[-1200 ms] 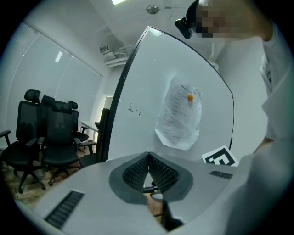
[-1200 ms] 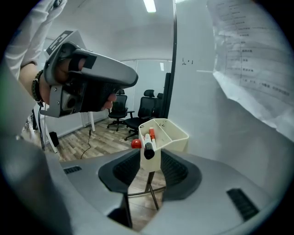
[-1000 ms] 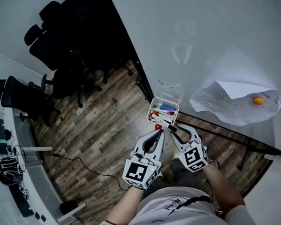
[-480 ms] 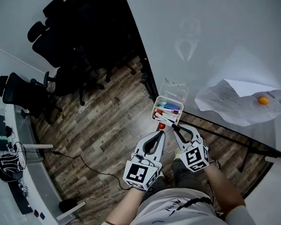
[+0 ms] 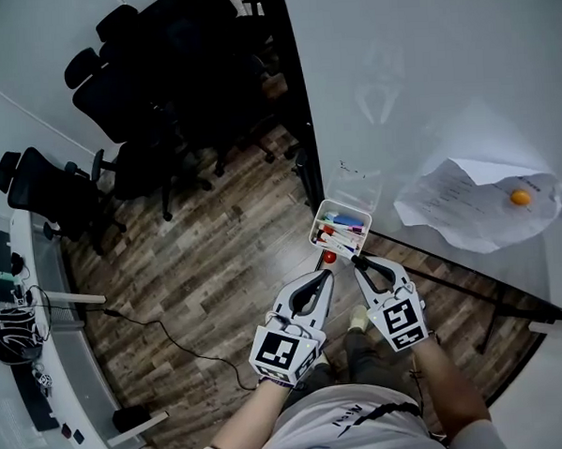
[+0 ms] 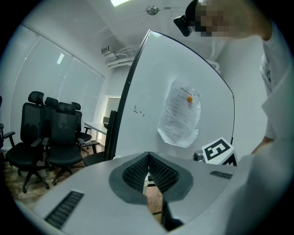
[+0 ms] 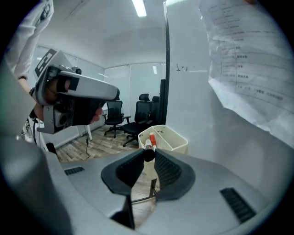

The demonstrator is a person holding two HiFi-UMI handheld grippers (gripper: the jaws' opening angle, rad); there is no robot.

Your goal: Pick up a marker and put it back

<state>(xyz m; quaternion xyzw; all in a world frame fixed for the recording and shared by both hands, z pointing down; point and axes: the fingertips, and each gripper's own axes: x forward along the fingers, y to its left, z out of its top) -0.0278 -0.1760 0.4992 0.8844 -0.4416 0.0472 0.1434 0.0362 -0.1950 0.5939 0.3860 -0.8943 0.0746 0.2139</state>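
Observation:
A white marker [image 7: 150, 140] with a red cap [image 5: 330, 257] lies between the jaws of my right gripper [image 5: 358, 260], its dark end pinched at the tips [image 7: 148, 155]. Those jaws are closing and the pads press on it. The marker points toward a cream marker box [image 5: 340, 228] hung on the whiteboard [image 5: 424, 80], which holds several more markers. In the right gripper view the box [image 7: 171, 138] sits just beyond the tips. My left gripper [image 5: 323, 277] hovers beside the red cap, shut and empty, with its pads meeting [image 6: 148, 156].
A crumpled paper sheet [image 5: 477, 209] is pinned to the whiteboard by an orange magnet [image 5: 519, 197]. Black office chairs [image 5: 134, 104] stand on the wood floor at upper left. A white desk [image 5: 53, 362] with clutter runs along the left edge, and a cable [image 5: 174, 337] crosses the floor.
The right gripper's jaws have narrowed from wide apart onto the marker. The head view has shifted, so the box sits a little farther right and lower in the picture.

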